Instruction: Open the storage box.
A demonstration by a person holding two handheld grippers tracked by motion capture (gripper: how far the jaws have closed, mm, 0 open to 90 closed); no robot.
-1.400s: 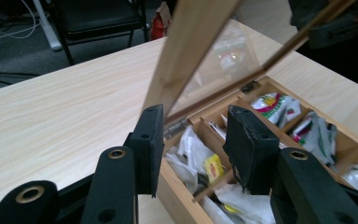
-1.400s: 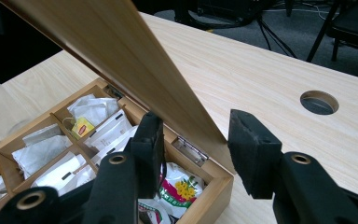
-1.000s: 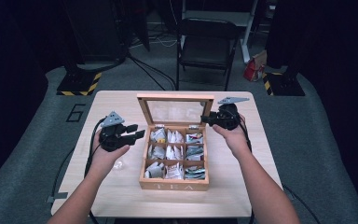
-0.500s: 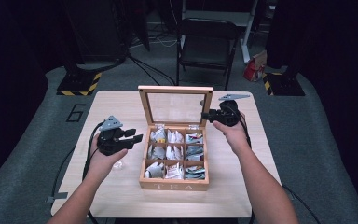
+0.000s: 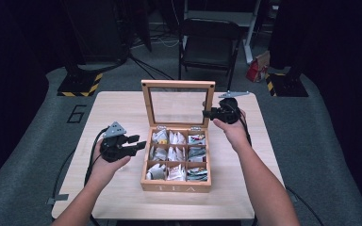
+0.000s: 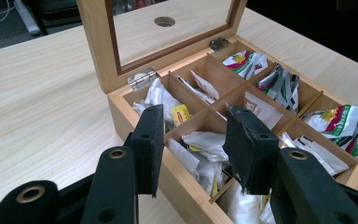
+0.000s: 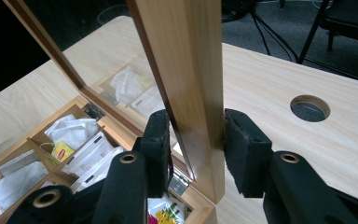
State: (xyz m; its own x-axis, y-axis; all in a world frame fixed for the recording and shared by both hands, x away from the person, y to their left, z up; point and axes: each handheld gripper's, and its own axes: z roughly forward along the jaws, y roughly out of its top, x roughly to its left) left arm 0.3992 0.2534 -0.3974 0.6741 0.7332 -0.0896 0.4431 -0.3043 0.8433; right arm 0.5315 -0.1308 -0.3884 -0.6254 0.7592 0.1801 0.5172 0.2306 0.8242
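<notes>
A wooden tea box (image 5: 176,186) sits mid-table, its compartments stuffed with several tea bags (image 5: 169,155). Its glass-paned lid (image 5: 177,84) stands upright at the back. My right gripper (image 5: 210,113) is shut on the lid's right frame rail; its jaws have just been closing with that rail between them. In the right gripper view both pads (image 7: 242,140) press the rail (image 7: 186,56), one on each side of my right gripper (image 7: 193,123). My left gripper (image 5: 139,141) hovers open beside the box's left wall. In the left gripper view my left gripper (image 6: 198,126) has nothing between its jaws, with the tea bags (image 6: 205,140) just beyond.
A round hole (image 7: 310,108) pierces the table top behind the lid. A black folding chair (image 5: 210,44) stands past the table's far edge. Bare wood (image 5: 118,113) lies left and right of the box.
The lid has swung up from a forward lean to upright, with my right gripper rising with it. My left gripper has drifted slightly toward the near edge.
</notes>
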